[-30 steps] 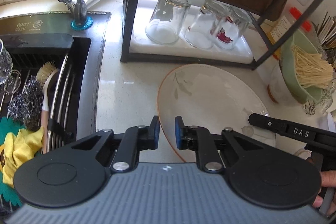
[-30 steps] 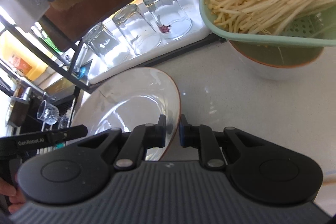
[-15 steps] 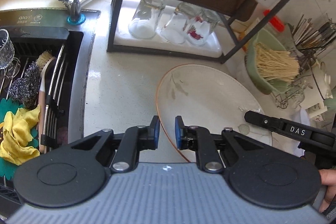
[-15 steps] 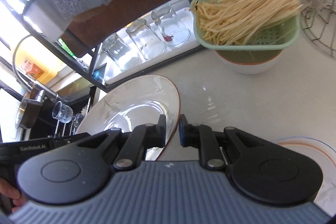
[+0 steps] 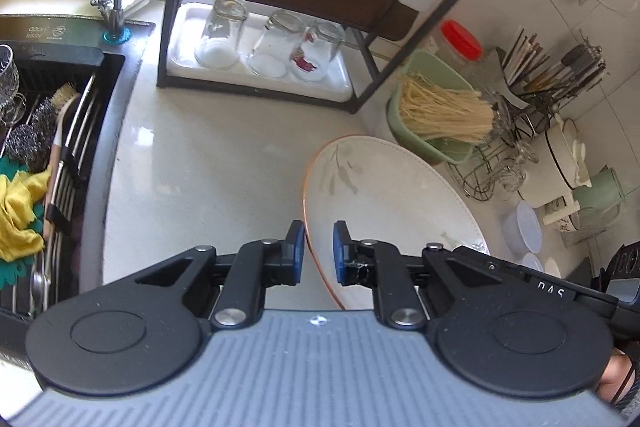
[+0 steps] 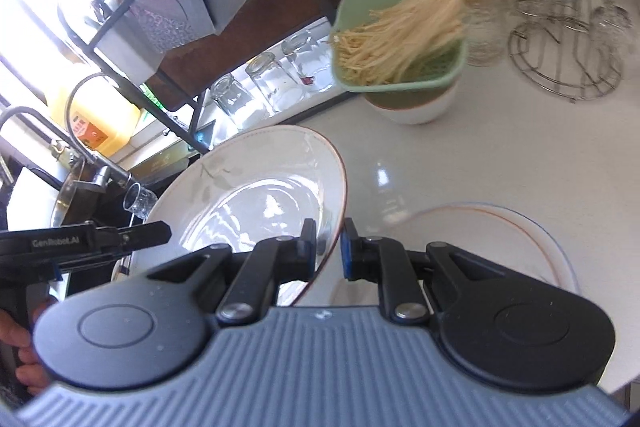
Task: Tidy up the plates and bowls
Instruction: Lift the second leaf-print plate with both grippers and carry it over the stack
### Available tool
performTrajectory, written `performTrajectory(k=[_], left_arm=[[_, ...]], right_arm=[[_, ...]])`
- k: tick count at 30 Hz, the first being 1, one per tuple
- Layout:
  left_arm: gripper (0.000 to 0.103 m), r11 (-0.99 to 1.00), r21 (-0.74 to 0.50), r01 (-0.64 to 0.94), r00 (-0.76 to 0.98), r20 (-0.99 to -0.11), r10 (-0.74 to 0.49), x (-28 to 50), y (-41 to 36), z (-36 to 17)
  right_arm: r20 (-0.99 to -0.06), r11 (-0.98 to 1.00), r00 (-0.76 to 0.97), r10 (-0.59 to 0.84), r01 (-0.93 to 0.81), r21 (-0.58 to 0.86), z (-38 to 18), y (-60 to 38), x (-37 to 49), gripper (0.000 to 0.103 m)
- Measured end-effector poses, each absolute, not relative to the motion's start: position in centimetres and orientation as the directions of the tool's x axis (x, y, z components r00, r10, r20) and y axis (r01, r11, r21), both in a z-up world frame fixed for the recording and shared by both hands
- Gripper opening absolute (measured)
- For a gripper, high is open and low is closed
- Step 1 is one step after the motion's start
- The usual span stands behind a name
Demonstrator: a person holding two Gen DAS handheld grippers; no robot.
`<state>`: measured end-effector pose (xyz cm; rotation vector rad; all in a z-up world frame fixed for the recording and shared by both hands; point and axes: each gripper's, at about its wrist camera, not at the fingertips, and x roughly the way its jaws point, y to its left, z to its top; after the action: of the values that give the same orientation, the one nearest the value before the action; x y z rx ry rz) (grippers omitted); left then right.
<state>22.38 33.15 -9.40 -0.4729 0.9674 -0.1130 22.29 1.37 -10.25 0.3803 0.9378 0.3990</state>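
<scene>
Lifting plate (image 5: 392,203) higher off counter, left gripper (image 5: 319,251), right gripper (image 6: 330,247) still clamped

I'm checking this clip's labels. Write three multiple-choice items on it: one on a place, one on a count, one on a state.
1. Where do the noodles lie?
A. in the green basket
B. on the big plate
C. in the sink

2. How many upturned glasses stand on the white tray?
A. one
B. three
C. five

3. How is the big plate held?
A. by no gripper
B. by the right hand-held gripper only
C. by both, the left hand-held gripper too

Answers:
1 A, the strands sit in the basket.
2 B, three stand in a row.
3 C, each wrist view shows its fingers astride the rim.
</scene>
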Motion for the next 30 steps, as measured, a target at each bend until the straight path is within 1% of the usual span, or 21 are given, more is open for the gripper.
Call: performTrajectory(k=[4, 10, 15, 19, 22, 26, 30], left_arm=[[0.017, 0.89, -0.443, -0.109, 0.558, -0.768, -0.314, 21.1, 30.5, -10.0], [0.017, 0.893, -0.433, -0.121, 0.501, -0.804, -0.321, 20.8, 27.0, -11.8], [0.017, 0.901, -0.419, -0.11, 0.444, -0.832, -0.333, 21.8, 24.6, -13.4], [0.017, 0.926, -0.366, -0.097, 0.418, -0.859, -0.295, 22.4, 22.9, -13.9], [0.017, 0.932, -0.348, -0.106, 0.403, -0.871, -0.279, 22.6, 22.3, -14.2], [0.017, 0.947, -0.304, -0.105, 0.387, -0.89, -0.243, 22.9, 21.4, -14.5], [0.017, 0.951, -0.285, -0.117, 0.374, -0.9, -0.224, 23.1, 21.0, -15.1]], right_arm=[[-0.694, 0.862, 0.533, 0.484, -0.156, 0.482, -10.6, -1.2, 20.6, 0.016], [-0.72, 0.868, 0.511, 0.47, -0.116, 0.483, -12.8, -4.4, 18.7, 0.016], [-0.731, 0.851, 0.494, 0.47, -0.036, 0.523, -15.3, -6.9, 18.0, 0.016], [-0.735, 0.849, 0.487, 0.472, -0.026, 0.528, -17.0, -7.9, 17.7, 0.016], [-0.736, 0.848, 0.479, 0.479, -0.037, 0.528, -17.8, -8.4, 17.8, 0.017], [-0.74, 0.859, 0.475, 0.475, -0.068, 0.508, -18.2, -8.4, 18.0, 0.018], [-0.745, 0.869, 0.478, 0.465, -0.089, 0.486, -18.6, -8.3, 18.3, 0.019]])
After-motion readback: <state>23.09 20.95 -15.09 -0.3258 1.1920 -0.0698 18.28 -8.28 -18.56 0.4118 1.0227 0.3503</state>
